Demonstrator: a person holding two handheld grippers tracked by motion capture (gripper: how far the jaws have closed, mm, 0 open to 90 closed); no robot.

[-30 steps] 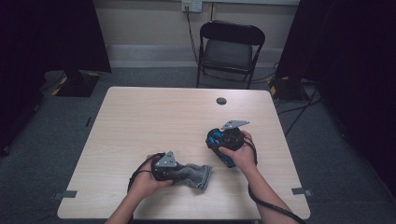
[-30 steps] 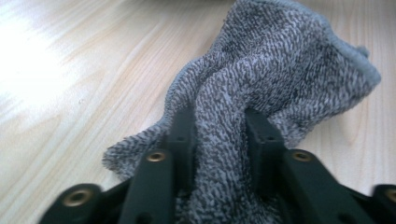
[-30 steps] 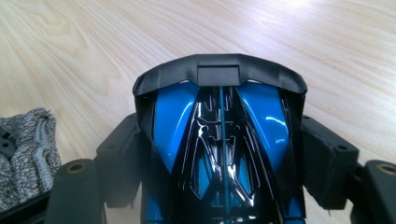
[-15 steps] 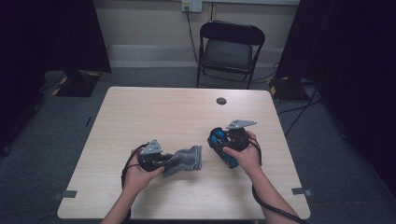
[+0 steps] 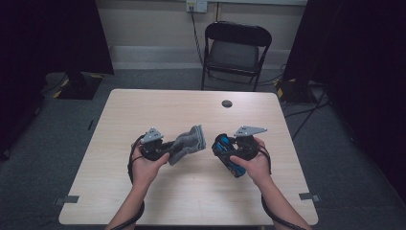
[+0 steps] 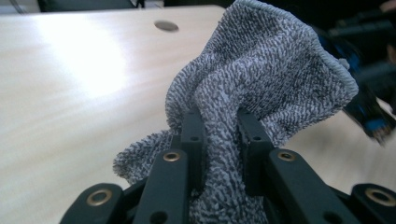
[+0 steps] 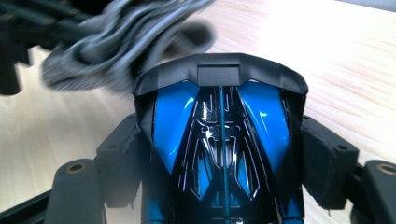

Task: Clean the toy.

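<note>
Overhead, the person's two hands sit above the near half of the worktop [image 5: 143, 110], each gripping a claw. The left claw [image 5: 168, 148] pinches a grey cloth [image 5: 187, 142], which sticks out toward the middle, lifted off the wood. The right claw [image 5: 225, 153] clamps a blue-and-black toy car [image 5: 226, 154], held just right of the cloth, the two near but apart. A small dark disc [image 5: 227, 103] lies farther back on the worktop, and a folding chair [image 5: 237, 48] stands beyond the far edge.

Next, the left gripper view: the left claw [image 6: 219, 135] has its black jaws squeezed tight on a bunched fold of the cloth [image 6: 271, 70], whose free part fans up and to the right. The disc [image 6: 166, 26] shows far off, and the car [image 6: 369, 112] is a blur at the right edge.

Last, the right gripper view: the right claw [image 7: 219, 154] presses both jaws against the car's [image 7: 219, 130] sides. The cloth [image 7: 121, 42] hangs blurred at upper left.
</note>
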